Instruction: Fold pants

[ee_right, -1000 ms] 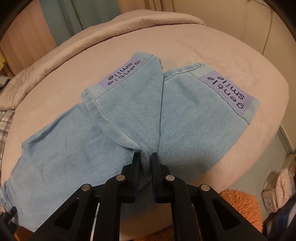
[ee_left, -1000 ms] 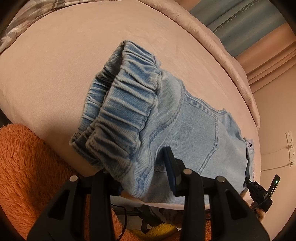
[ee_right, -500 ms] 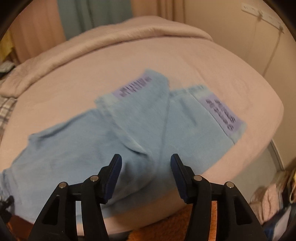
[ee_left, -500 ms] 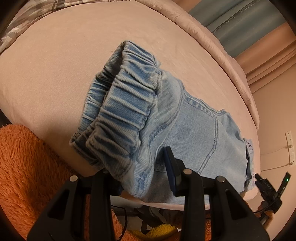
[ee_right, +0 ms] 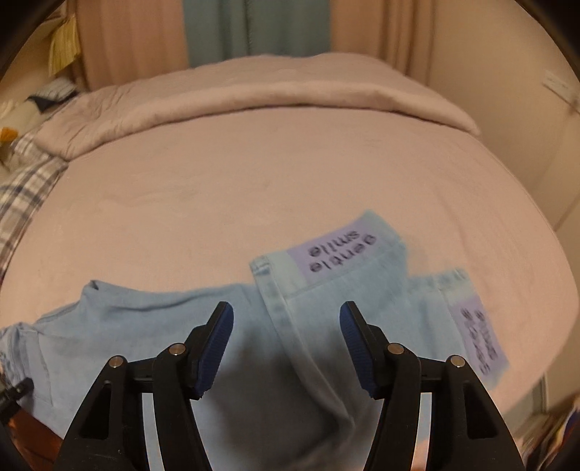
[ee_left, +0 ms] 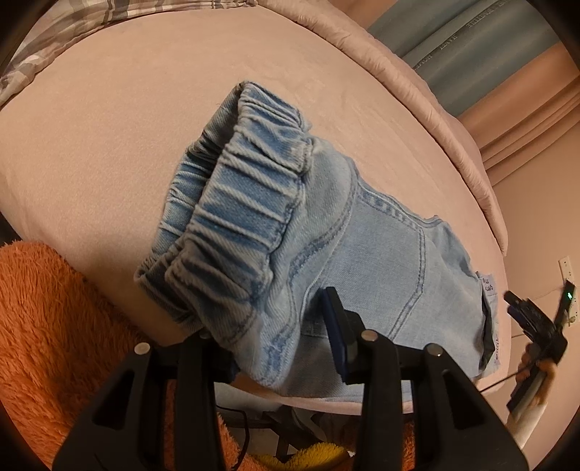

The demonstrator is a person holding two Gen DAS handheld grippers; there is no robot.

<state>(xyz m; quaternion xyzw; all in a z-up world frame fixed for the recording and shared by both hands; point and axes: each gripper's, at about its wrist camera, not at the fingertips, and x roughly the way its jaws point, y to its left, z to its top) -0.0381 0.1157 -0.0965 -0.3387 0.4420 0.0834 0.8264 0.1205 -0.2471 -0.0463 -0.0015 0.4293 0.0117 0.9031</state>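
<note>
Light blue denim pants (ee_left: 380, 261) lie on the pink bed (ee_left: 127, 126). Their gathered elastic waistband (ee_left: 239, 206) is nearest in the left wrist view. My left gripper (ee_left: 282, 347) is open, its fingers either side of the waist corner at the bed's front edge. In the right wrist view the pants (ee_right: 174, 319) lie across the bed, the leg ends folded back with purple "gentle smile" cuffs (ee_right: 340, 246). My right gripper (ee_right: 286, 344) is open and empty, raised above the folded legs. It also shows in the left wrist view (ee_left: 536, 326).
A folded pink duvet (ee_right: 253, 98) lies along the far side of the bed. A plaid pillow (ee_right: 25, 184) is at the left. An orange fluffy rug (ee_left: 47, 326) lies below the bed's front edge. Curtains (ee_right: 253, 29) hang behind.
My right gripper has let go of the pant legs, opened and drawn back and up from them. My left gripper has stayed where it was.
</note>
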